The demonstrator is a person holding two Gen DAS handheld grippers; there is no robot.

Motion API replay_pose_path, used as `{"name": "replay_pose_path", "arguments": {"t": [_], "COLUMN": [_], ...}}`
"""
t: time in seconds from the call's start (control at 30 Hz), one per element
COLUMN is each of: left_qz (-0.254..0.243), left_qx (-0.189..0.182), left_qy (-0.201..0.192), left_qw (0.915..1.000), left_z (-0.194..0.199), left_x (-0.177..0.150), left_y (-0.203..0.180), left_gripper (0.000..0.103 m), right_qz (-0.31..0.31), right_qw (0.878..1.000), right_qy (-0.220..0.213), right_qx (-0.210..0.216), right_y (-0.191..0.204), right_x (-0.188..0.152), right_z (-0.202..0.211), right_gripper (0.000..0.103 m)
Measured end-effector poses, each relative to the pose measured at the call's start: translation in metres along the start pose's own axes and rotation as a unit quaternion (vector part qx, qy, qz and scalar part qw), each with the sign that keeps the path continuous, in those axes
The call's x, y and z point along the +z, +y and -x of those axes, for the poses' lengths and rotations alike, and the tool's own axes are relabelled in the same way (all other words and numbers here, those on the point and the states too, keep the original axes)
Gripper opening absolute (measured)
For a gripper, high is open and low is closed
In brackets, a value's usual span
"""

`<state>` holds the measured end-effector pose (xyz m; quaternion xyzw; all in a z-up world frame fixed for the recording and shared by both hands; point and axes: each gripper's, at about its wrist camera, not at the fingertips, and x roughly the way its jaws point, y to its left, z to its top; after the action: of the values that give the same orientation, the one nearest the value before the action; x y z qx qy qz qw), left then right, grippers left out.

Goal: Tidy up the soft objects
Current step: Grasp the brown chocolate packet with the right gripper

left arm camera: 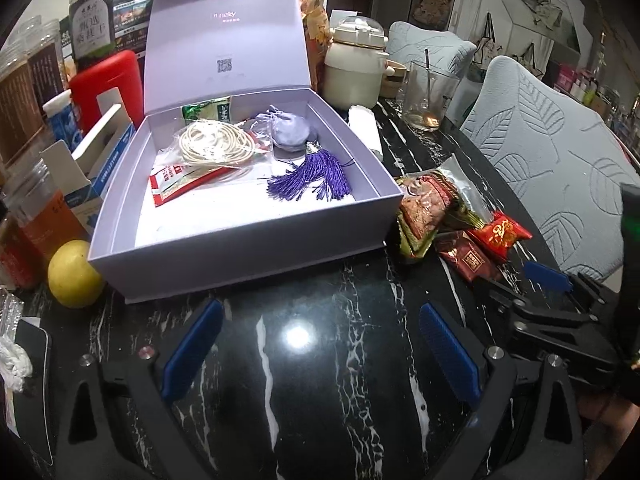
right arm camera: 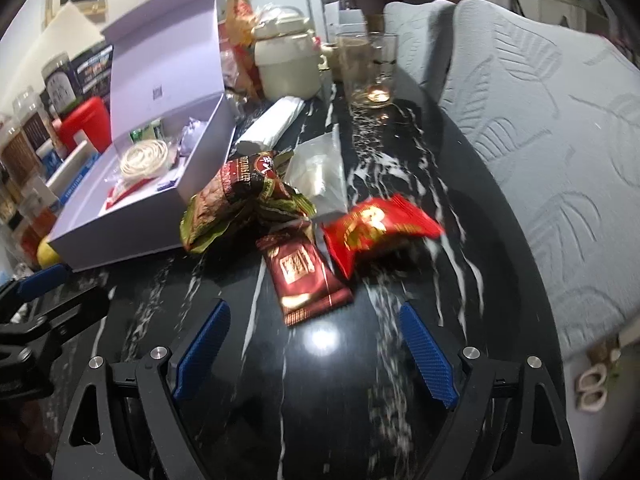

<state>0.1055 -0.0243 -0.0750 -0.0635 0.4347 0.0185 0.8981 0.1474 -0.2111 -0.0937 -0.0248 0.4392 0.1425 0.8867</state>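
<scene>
Black marble with white veins made up the tabletop (left arm camera: 304, 400), crowded along its far edge with jars, a cream pot (left arm camera: 354, 74) and a glass (left arm camera: 428, 96). Behind it stood grey quilted chair backs (left arm camera: 552, 168). An open lavender box (left arm camera: 240, 240) sat left of centre, holding a coil of cream cord (left arm camera: 216, 144), a purple tassel (left arm camera: 316, 182) and a small lilac pouch (left arm camera: 286, 130). Just beside its right wall lay the snack packets: a crumpled green-edged one (right arm camera: 236, 204), a dark red one (right arm camera: 306, 280) and a bright red one (right arm camera: 376, 228). The left gripper (left arm camera: 320, 344) hovered over bare marble, jaws spread, empty. The right gripper (right arm camera: 314, 344) pointed at the dark red packet, jaws wide apart, holding nothing.
</scene>
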Motion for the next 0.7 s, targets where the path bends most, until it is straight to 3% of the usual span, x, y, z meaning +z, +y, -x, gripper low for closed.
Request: {"name": "replay_pose_path", "arguments": {"t": [0.33,0.47,0.57,0.7], "left_qz": [0.008,0.008,0.003,-0.021], "left_qx": [-0.001,-0.002,-0.005,-0.015], "left_qy": [0.001,0.005,0.002,-0.006], "left_qw": [1.0000,1.0000,1.0000,0.9996], "left_z": [-0.007,-0.009,-0.007,-0.005], "left_x": [0.007,0.008,0.008,0.009], "left_y": [0.001,-0.002,-0.007,-0.020], "left_gripper": [0.100,0.100,0.100,0.100], "right_qz": [0.045,0.062,0.074,0.073], "right_qw": [0.998,0.997,0.997,0.997], "right_qy": [0.028,0.030,0.032,0.034], "right_qx": [-0.014,-0.019,-0.013,-0.001], "right_y": [0.006,0.006,0.006,0.002], "right_x": [0.014,0.013,0.010,-0.001], "right_z": [-0.029,-0.027,-0.023,-0.012], "right_gripper": [0.063,0.042,0.032,0.030]}}
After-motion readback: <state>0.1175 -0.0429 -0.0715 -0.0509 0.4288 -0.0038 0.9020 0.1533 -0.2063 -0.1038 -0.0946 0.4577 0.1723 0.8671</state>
